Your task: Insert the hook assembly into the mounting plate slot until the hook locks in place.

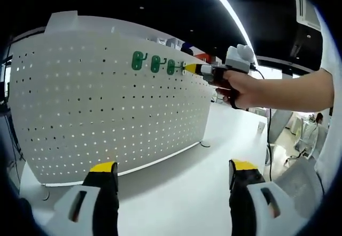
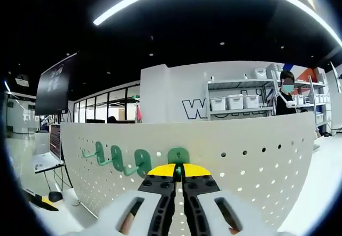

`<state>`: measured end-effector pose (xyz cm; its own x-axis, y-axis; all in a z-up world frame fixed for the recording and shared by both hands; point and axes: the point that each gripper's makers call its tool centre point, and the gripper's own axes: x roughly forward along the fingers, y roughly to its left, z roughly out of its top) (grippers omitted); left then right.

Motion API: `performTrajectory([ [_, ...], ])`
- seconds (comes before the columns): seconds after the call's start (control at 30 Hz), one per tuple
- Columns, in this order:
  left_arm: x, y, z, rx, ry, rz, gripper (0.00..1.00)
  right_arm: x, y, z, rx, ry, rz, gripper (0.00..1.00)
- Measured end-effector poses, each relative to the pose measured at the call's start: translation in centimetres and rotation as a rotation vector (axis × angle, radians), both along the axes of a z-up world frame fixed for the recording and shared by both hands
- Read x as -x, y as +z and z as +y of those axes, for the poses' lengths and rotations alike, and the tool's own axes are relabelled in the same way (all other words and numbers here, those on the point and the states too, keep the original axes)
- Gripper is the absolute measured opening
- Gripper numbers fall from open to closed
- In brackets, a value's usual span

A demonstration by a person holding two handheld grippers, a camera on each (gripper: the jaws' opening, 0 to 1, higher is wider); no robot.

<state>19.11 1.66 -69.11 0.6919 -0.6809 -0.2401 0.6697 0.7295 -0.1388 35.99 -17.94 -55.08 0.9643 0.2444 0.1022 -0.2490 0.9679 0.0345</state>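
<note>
Your right hand-held gripper [image 2: 179, 170] is clamped on the green hook [image 2: 178, 156], pressed against the pegboard [image 2: 256, 155] beside three mounted hooks [image 1: 155, 63]. Push squarely until it locks. Keep the wide-open left hand-held gripper [image 1: 173, 174] back.

— How does the left gripper [image 1: 173, 180] stand?

— Its two yellow-tipped jaws rise from the bottom of the left gripper view, wide apart, with nothing between them.

— And the right gripper [image 2: 178, 170]?

— In the right gripper view its jaws are pressed close together at the lower middle of the frame, pinching the stem of a green hook [image 2: 178, 157]. In the left gripper view the same gripper comes in at the upper right, held by the person's hand [image 1: 239, 88]. The bare forearm [image 1: 299, 92] stretches level to the right edge.
</note>
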Motion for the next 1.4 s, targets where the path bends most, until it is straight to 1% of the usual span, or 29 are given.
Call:
performTrajectory([
  [0.07,-0.1,0.0,0.0,0.0,0.0,0.0,0.87,-0.1,0.1,0.0,-0.017,-0.008,-0.001,0.0],
  [0.23,-0.1,-0.1,0.0,-0.004,-0.001,0.004,0.87,-0.2,-0.1,0.0,-0.009,-0.029,-0.008,0.01],
  [0.37,0.0,-0.1,0.2,-0.01,-0.001,0.008,0.87,-0.2,-0.1,0.2,-0.008,-0.078,-0.021,0.01],
  [0.53,-0.1,0.4,0.9,-0.011,0.009,0.001,0.86,-0.4,-0.3,0.3,0.005,-0.124,-0.047,0.01],
  [0.57,-0.1,0.4,1.1,-0.012,0.011,0.001,0.86,-0.4,-0.3,0.2,-0.002,-0.128,-0.051,0.01],
  [0.6,-0.1,0.4,1.2,-0.014,0.012,0.001,0.86,-0.3,-0.2,0.2,-0.01,-0.132,-0.054,0.01],
  [0.67,-0.1,0.4,1.4,-0.015,0.017,0.001,0.86,-0.3,-0.2,0.2,-0.002,-0.141,-0.053,0.01],
  [0.87,0.2,0.1,1.6,-0.011,0.025,0.008,0.86,-0.4,-0.3,0.1,0.018,-0.14,-0.038,0.01],
  [0.93,0.4,-0.2,1.6,-0.013,0.025,0.012,0.85,-0.5,-0.4,0.1,0.01,-0.133,-0.016,0.01],
  [1.0,0.5,-0.3,1.6,-0.011,0.024,0.014,0.85,-0.4,-0.4,0.2,0.026,-0.134,-0.004,0.01],
  [1.07,0.7,-0.5,1.5,-0.013,0.023,0.019,0.85,-0.3,-0.5,0.2,0.027,-0.131,0.002,0.01],
  [1.33,0.7,-0.5,1.7,-0.01,0.025,0.019,0.85,-0.3,-0.5,0.3,0.047,-0.126,0.004,0.01],
  [1.4,0.7,-0.4,1.8,-0.009,0.028,0.019,0.85,-0.3,-0.5,0.3,0.04,-0.121,0.007,0.02],
])
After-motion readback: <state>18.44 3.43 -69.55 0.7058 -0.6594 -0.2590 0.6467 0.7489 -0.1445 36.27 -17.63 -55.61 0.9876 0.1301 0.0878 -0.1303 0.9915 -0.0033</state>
